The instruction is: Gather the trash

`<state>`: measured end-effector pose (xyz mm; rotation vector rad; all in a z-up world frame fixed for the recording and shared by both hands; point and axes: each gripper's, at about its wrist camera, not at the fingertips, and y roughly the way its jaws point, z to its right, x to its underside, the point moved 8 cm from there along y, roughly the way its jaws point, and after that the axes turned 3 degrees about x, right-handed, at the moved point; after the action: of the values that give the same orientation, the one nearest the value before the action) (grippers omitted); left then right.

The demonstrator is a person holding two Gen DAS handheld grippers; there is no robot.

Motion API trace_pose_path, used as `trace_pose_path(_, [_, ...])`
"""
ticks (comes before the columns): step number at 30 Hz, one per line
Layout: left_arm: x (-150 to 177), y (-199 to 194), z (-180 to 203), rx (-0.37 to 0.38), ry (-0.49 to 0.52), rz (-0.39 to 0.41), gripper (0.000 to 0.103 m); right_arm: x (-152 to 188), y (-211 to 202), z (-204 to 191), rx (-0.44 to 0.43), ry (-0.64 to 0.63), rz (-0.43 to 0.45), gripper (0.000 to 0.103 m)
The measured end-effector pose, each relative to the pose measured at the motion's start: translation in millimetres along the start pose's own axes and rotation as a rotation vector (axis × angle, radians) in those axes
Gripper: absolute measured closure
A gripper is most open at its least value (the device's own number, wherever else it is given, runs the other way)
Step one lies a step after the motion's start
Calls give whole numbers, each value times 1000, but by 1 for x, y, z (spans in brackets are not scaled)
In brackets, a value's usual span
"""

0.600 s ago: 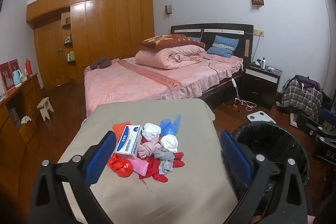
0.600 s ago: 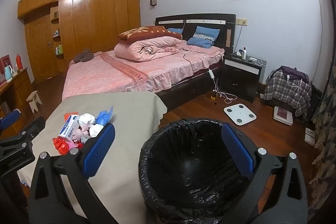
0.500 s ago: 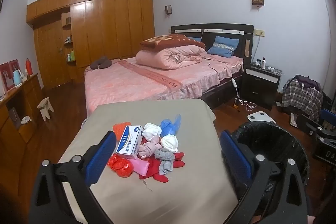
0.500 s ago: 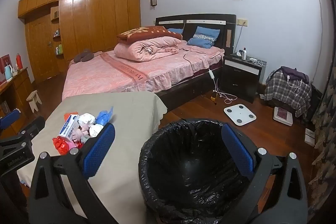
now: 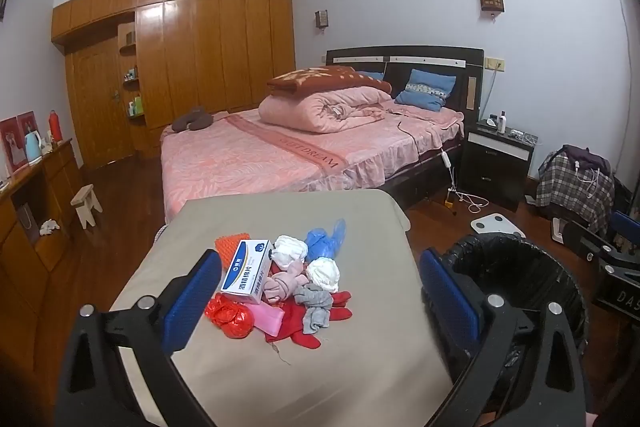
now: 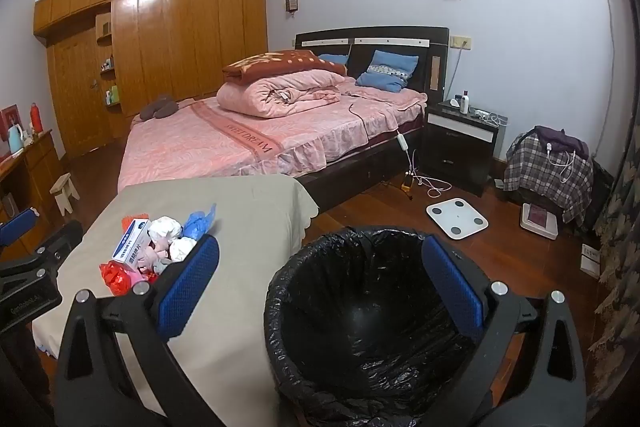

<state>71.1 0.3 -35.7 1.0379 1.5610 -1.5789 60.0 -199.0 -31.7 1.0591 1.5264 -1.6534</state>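
Note:
A pile of trash (image 5: 286, 283) lies on a table with a beige cloth (image 5: 320, 367): a white and blue box (image 5: 246, 271), crumpled white tissues (image 5: 323, 273), a blue plastic bag (image 5: 322, 241), red and pink scraps. My left gripper (image 5: 318, 303) is open and empty, held just in front of the pile. A bin with a black liner (image 6: 360, 327) stands right of the table. My right gripper (image 6: 320, 291) is open and empty above the bin's mouth. The pile (image 6: 152, 247) shows to its left.
A bed with pink covers (image 5: 288, 155) stands behind the table. A dark nightstand (image 6: 460, 143), a white scale (image 6: 456, 217) on the wood floor and a plaid-covered heap (image 6: 548, 167) are to the right. A wooden cabinet (image 5: 32, 199) lines the left wall.

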Motion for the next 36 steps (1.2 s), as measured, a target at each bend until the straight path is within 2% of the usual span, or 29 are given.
trace_pose_path(36, [0, 0, -1, 2, -4, -2, 6, 0, 0, 1, 1, -1, -2, 5])
